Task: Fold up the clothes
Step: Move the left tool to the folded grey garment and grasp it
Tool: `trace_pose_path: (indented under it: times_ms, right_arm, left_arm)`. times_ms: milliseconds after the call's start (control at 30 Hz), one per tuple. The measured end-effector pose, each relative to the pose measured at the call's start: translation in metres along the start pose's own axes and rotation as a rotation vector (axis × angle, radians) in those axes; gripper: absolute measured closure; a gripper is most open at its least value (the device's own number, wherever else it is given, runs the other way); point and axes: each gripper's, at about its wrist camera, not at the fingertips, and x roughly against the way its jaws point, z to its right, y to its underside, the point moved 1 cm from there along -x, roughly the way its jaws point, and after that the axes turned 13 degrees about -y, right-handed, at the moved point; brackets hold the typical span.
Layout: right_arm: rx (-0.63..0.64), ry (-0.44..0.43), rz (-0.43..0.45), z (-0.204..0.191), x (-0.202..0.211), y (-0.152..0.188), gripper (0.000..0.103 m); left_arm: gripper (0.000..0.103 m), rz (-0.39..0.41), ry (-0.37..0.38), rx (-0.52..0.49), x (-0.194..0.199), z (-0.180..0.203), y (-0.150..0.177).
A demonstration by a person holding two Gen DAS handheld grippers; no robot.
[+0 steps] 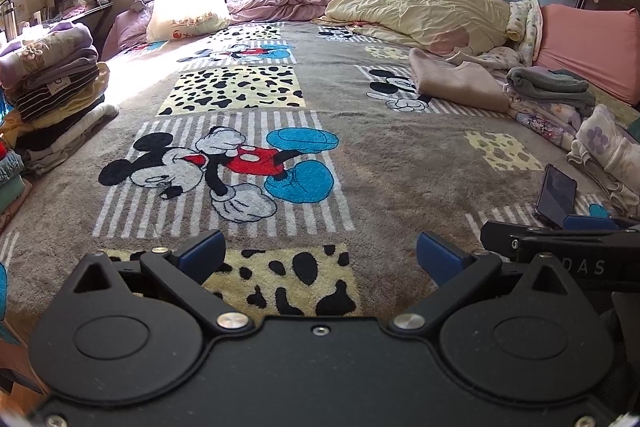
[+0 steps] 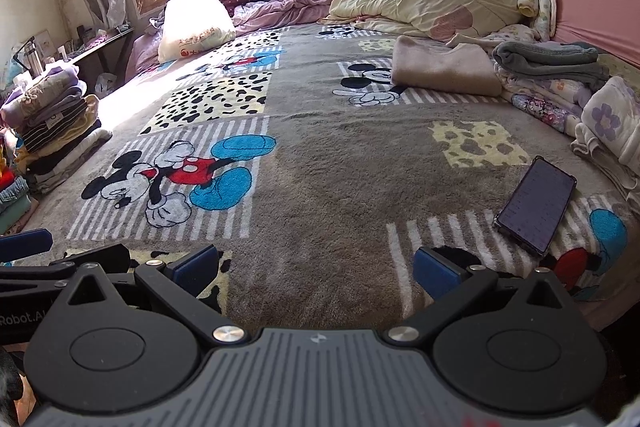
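Pink folded garment point(image 2: 444, 71) far beyond both grippers (jaws spread wide, empty), stacked clothes point(image 1: 52, 83) at left.

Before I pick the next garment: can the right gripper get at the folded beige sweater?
Probably yes: the right gripper is open and only bare blanket lies before the beige sweater, though it sits far up the bed.

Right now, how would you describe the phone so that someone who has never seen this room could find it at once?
Start from the grey cartoon-mouse blanket that covers the bed and go to its near right edge. There the phone lies flat, screen up, just beyond the open right tongs. It is the only dark, hard, glossy slab there; the clothes behind it are soft and pale.
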Motion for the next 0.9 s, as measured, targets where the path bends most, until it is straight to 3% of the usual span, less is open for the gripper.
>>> trace_pose_path:
  times_ms: [167,333,433,500,667,800,900]
  right_arm:
    - [-0.089,-0.062,0.055,0.033,-0.010,-0.017,0.000]
    - [-0.164,-0.040,0.154,0.080,-0.014,-0.047,0.000]
    - [-0.248,-0.098,0.195,0.114,-0.018,-0.065,0.000]
    - [-0.253,-0.123,0.268,0.132,-0.019,-0.074,0.000]
    - [-0.243,-0.066,0.533,0.179,-0.023,-0.095,0.000]
    - [-0.320,-0.095,0.603,0.237,-0.033,-0.108,0.000]
    - [-0.387,-0.128,0.633,0.279,-0.032,-0.103,0.000]
  left_arm:
    - [0.000,-0.011,0.031,0.034,-0.023,0.013,-0.025]
    - [0.000,0.044,0.076,0.044,-0.044,0.040,-0.059]
    - [0.000,0.060,0.132,0.055,-0.056,0.057,-0.077]
    - [0.000,0.057,0.188,0.054,-0.065,0.068,-0.088]
    - [0.000,0.023,0.271,0.003,-0.089,0.105,-0.113]
    - [0.000,0.000,0.341,-0.011,-0.113,0.136,-0.131]
    - [0.002,0.028,0.360,-0.039,-0.126,0.166,-0.147]
